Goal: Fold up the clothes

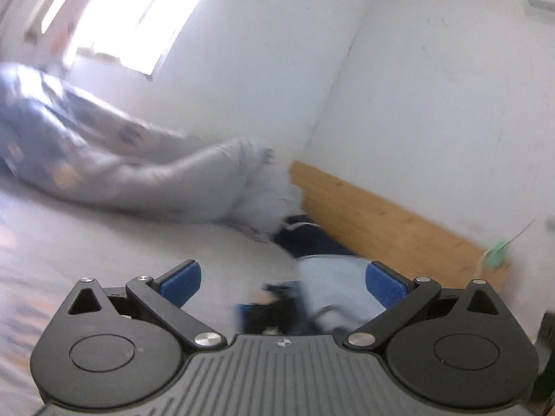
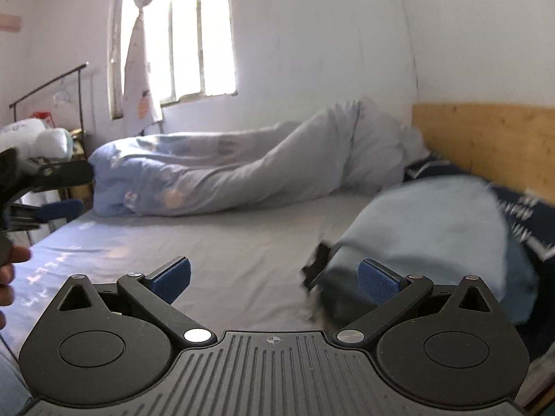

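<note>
At the far left of the right wrist view, the left gripper (image 2: 64, 190) is open and holds nothing. At the lower middle, the right gripper (image 2: 274, 279) is wide open and empty too. The blurred light blue cloth garment (image 2: 426, 228) lies at the right on the grey bed sheet (image 2: 225, 239), near the wooden headboard (image 2: 485, 138). Its long axis seems to run from lower middle toward upper right. I think it is best to spread it flat before pinching an edge.

Bright window (image 2: 194, 34) glare; left view motion-blurred, edges fisheye-bent.
</note>
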`<state>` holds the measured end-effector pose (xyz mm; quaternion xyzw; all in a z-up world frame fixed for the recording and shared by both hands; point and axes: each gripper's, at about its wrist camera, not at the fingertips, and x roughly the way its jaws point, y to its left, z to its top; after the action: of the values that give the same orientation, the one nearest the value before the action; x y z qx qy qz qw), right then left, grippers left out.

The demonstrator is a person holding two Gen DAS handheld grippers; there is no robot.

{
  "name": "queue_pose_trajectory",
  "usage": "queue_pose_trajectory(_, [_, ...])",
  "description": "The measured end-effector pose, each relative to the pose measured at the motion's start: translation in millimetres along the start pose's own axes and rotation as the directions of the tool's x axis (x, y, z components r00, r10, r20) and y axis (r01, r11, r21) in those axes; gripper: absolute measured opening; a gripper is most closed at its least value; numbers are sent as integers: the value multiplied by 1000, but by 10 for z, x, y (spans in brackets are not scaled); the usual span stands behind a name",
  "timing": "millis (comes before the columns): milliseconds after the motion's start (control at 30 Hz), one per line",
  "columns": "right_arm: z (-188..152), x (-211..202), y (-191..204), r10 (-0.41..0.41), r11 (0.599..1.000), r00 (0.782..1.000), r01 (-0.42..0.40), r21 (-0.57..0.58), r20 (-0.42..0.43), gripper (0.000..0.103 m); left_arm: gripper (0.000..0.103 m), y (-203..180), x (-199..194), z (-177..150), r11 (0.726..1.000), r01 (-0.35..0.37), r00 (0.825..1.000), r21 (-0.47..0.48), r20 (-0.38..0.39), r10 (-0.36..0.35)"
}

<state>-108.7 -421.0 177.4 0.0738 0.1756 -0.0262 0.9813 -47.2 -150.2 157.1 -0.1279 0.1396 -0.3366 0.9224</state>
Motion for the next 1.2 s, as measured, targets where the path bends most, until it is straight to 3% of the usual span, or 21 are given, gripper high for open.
queue_pose_trajectory(67, [-135,79,98,37,998,999,-35,55,-27,103,103,44,-73,-116,997,-55,998,56,-12,56])
queue_pose_trajectory(233, [-420,302,393,17,999,997,-14,46,-81,103,103,330,-139,-562,969,-220,974,110,-34,225])
queue_pose_trajectory(367, [-598,603,528,41,999,981,-41,4,-191,103,103,699,-228,-814,940,-335,938,61,-75,339])
queue_pose_trajectory(433, [-720,716,616,32,996,982,-48,-80,-186,103,103,878,-322,-899,927,-374,923,21,-90,374])
queue_pose_trajectory(567, [-983,949,752,13,991,978,-40,-130,-206,103,103,1079,-365,-1062,890,-456,881,19,-133,454])
queue_pose_trajectory(700, [-1134,1115,998,49,979,969,-94,-180,-242,103,103,1125,-297,-1141,879,-474,857,46,-203,473])
queue_pose_trajectory(800, [-1256,1138,1122,91,973,956,-144,-178,-281,103,103,1117,-200,-1262,870,-478,839,123,-229,493])
queue_pose_trajectory(1000, [-1382,1225,1180,52,985,936,-106,-136,-349,103,103,1218,-127,-1308,863,-496,814,97,-295,501])
queue_pose_trajectory(1100, [-1427,1229,1209,29,991,926,-76,-113,-375,103,103,1276,-144,-1328,843,-529,791,94,-305,530])
queue_pose_trajectory(1200, [-1470,1192,1241,0,994,920,-45,-104,-392,103,103,1306,-167,-1346,836,-542,785,84,-306,539])
